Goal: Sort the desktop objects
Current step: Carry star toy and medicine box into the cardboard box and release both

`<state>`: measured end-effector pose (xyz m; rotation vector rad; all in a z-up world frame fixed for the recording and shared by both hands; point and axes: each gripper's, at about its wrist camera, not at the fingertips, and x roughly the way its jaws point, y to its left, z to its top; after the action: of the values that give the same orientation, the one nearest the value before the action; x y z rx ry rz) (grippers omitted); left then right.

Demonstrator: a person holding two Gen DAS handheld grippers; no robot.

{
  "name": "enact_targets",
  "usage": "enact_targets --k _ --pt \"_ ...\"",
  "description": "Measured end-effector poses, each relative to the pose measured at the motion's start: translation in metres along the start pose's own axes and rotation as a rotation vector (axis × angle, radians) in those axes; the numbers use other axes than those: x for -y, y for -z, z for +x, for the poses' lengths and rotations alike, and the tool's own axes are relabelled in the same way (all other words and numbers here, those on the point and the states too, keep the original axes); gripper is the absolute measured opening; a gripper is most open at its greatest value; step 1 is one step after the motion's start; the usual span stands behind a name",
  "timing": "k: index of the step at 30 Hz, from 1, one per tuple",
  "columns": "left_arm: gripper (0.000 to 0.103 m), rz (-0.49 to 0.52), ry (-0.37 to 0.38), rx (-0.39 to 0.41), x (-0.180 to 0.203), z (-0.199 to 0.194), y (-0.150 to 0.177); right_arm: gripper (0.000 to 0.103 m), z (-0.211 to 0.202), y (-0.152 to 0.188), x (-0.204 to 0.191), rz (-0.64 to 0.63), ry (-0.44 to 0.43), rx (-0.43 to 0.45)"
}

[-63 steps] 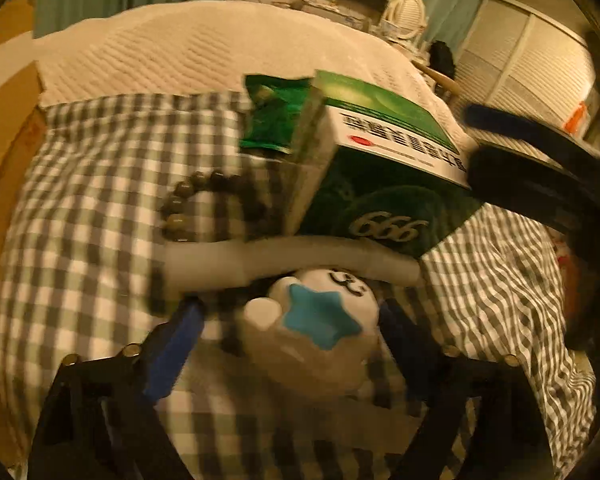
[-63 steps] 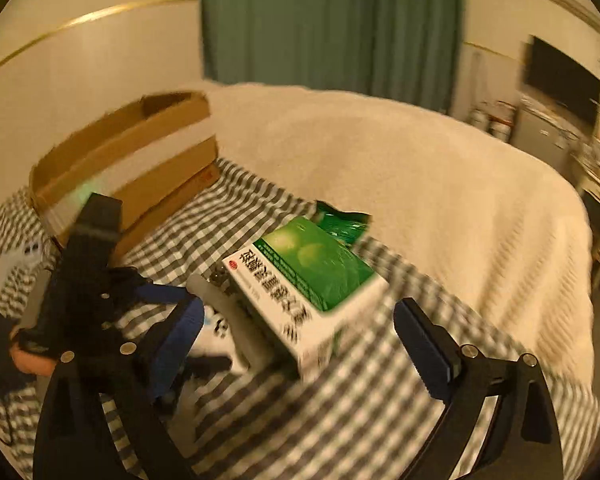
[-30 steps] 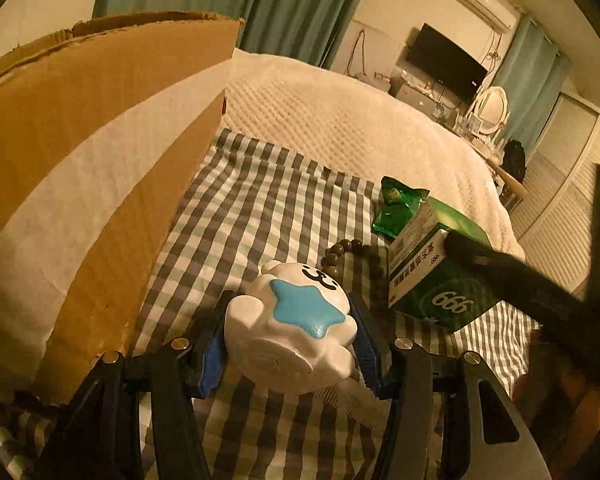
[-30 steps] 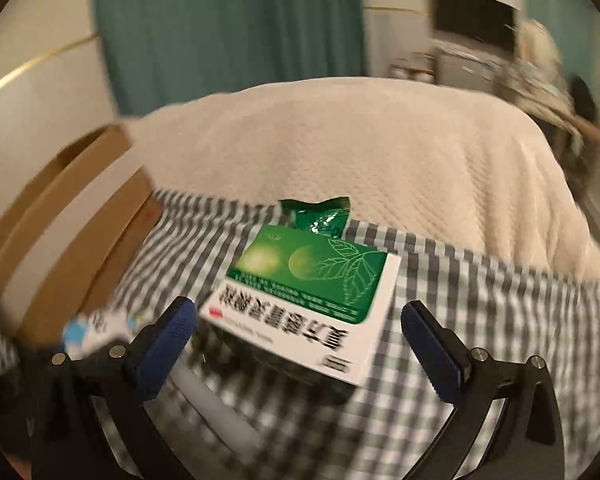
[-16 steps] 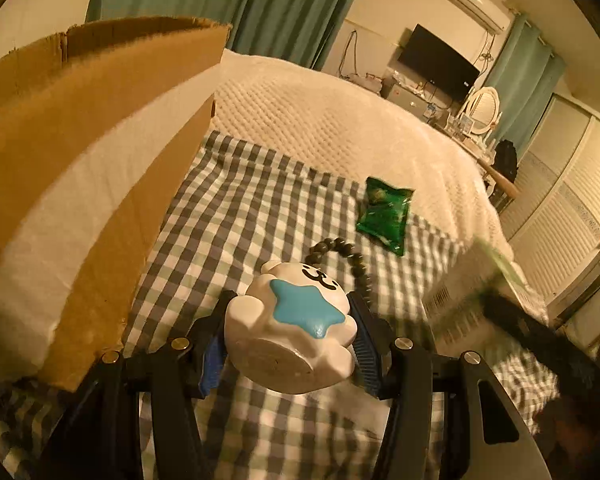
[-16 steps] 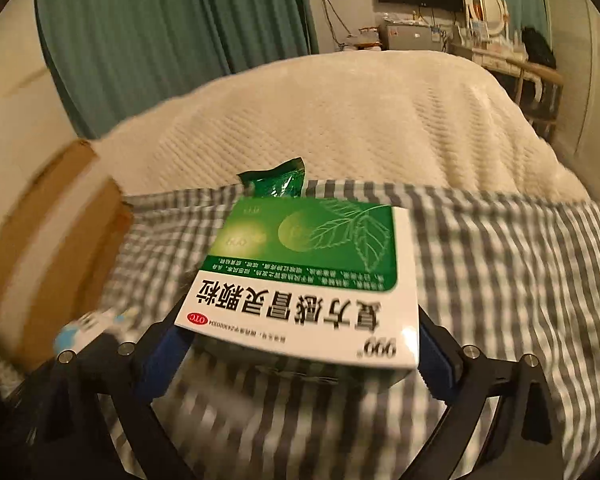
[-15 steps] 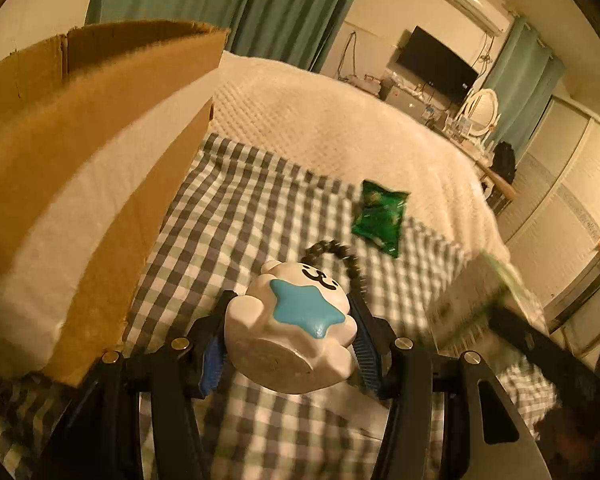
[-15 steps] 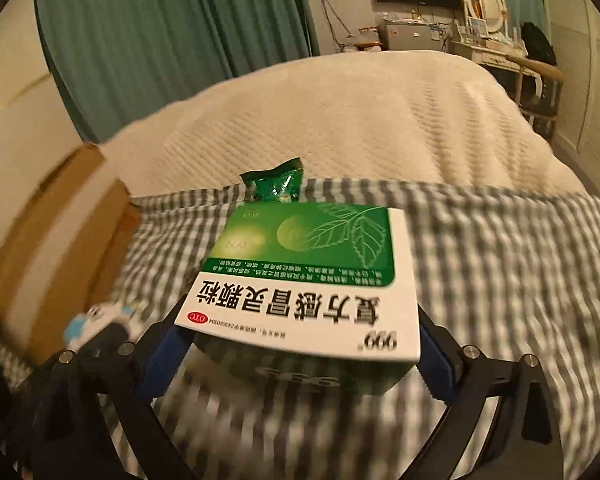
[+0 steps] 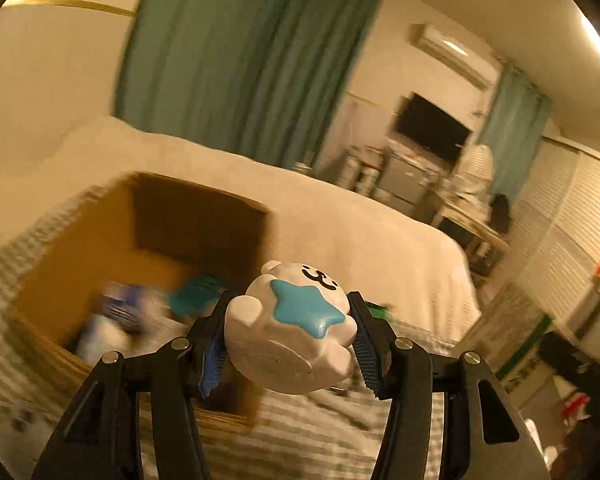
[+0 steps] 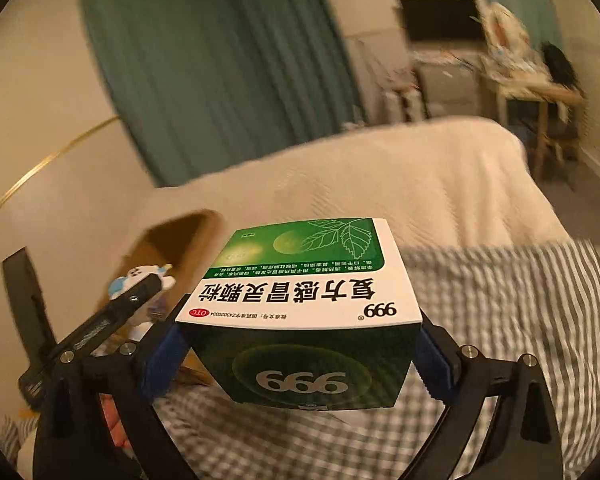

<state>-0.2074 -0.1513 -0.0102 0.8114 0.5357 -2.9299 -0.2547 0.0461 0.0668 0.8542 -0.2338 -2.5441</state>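
The left gripper (image 9: 288, 342) is clamped on a white bear figurine (image 9: 290, 328), its head pointing away, above an open cardboard box (image 9: 100, 248). The right gripper (image 10: 300, 344) grips a green medicine box (image 10: 304, 300), long axis spanning its fingers, above the bed (image 10: 500, 300).

Dim, warm amber cast throughout. Bright glare at upper right of left view. Heavy motion blur over curtain (image 9: 252, 68), cardboard box (image 9: 140, 264) and checked cloth (image 10: 512, 320); sharp only on toy (image 9: 296, 328) and medicine box (image 10: 308, 312). Strong fisheye bending, black vignette at edges.
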Motion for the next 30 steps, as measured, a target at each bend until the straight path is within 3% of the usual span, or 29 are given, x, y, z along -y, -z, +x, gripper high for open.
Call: enact_targets --k 4,8,13,14,15,16,17,21,25,30 --pt "0.056 -0.016 -0.124 -0.032 -0.058 0.007 -0.011 0.096 0.032 -0.023 -0.069 -0.078 -0.118 -0.016" --pt "0.056 -0.101 -0.133 -0.076 -0.1 0.026 -0.004 0.096 0.082 -0.032 -0.13 -0.149 -0.188 -0.058" --pt "0.057 -0.063 -0.111 -0.115 -0.107 0.048 0.005 0.097 0.143 -0.032 -0.175 -0.17 -0.226 -0.112" --pt "0.063 -0.059 -0.113 -0.112 -0.105 0.049 0.006 0.097 0.155 -0.031 -0.179 -0.164 -0.236 -0.129" --pt "0.071 -0.052 -0.114 -0.118 -0.101 0.051 0.007 0.098 0.162 -0.031 -0.18 -0.156 -0.238 -0.143" --pt "0.087 -0.043 -0.115 -0.125 -0.097 0.053 0.005 0.099 0.169 -0.028 -0.179 -0.145 -0.218 -0.162" --pt "0.094 -0.035 -0.12 -0.123 -0.097 0.051 0.002 0.099 0.17 -0.026 -0.177 -0.144 -0.197 -0.161" --pt "0.094 -0.011 -0.128 -0.109 -0.081 0.039 -0.005 0.102 0.146 -0.024 -0.158 -0.151 -0.138 -0.099" --pt "0.097 0.037 -0.109 -0.088 -0.051 0.023 -0.01 0.102 0.095 -0.029 -0.118 -0.13 -0.092 -0.042" --pt "0.097 0.033 -0.152 -0.117 -0.009 0.012 0.005 0.103 0.045 -0.038 -0.061 -0.061 -0.024 -0.027"
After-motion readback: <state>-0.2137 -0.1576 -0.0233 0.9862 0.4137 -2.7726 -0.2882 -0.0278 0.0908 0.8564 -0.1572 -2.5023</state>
